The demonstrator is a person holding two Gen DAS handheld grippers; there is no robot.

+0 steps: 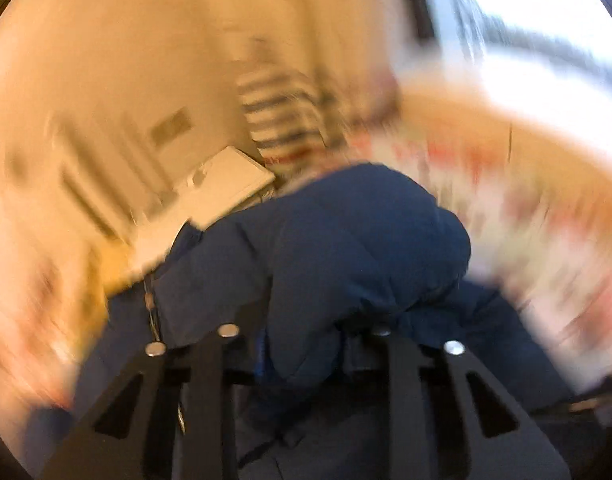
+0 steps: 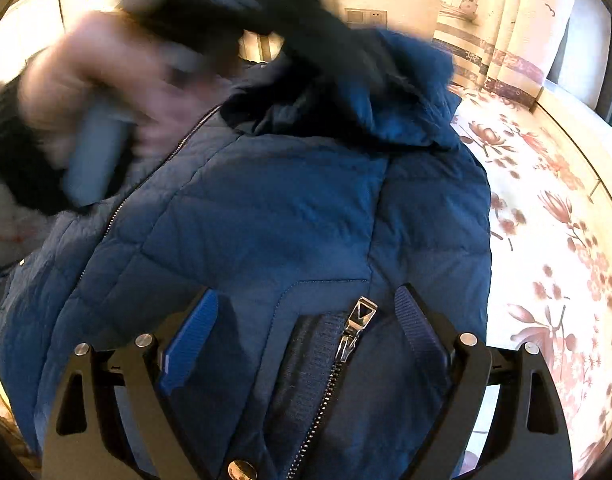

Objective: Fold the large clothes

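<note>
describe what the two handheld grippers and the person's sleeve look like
The right gripper has black angular finger arms with triangular cut-outs, silver round bolts and ribbed blue pads. The left gripper shares the black arms, cut-outs and silver bolts. The blurred left hand grips a grey handle and wears a dark sleeve.

Right gripper point(image 2: 306, 312) has its jaws wide, straddling the jacket point(image 2: 266, 208) front; zipper pull point(image 2: 359, 316) sits in the gap between the blue pads point(image 2: 190, 344). Padded fabric fills the whole path ahead. Upper left is blocked: a blurred hand point(image 2: 98, 92) holding a grey handle hangs over the jacket near the collar. Free lane is to the right, over bare floral bedsheet point(image 2: 553, 240), as far as the curtain point(image 2: 501, 20) and ledge. Left wrist view is smeared; a bulge of jacket sits between the left gripper point(image 1: 306, 336) jaws, and a white box point(image 1: 226, 188) stands beyond it.
</note>
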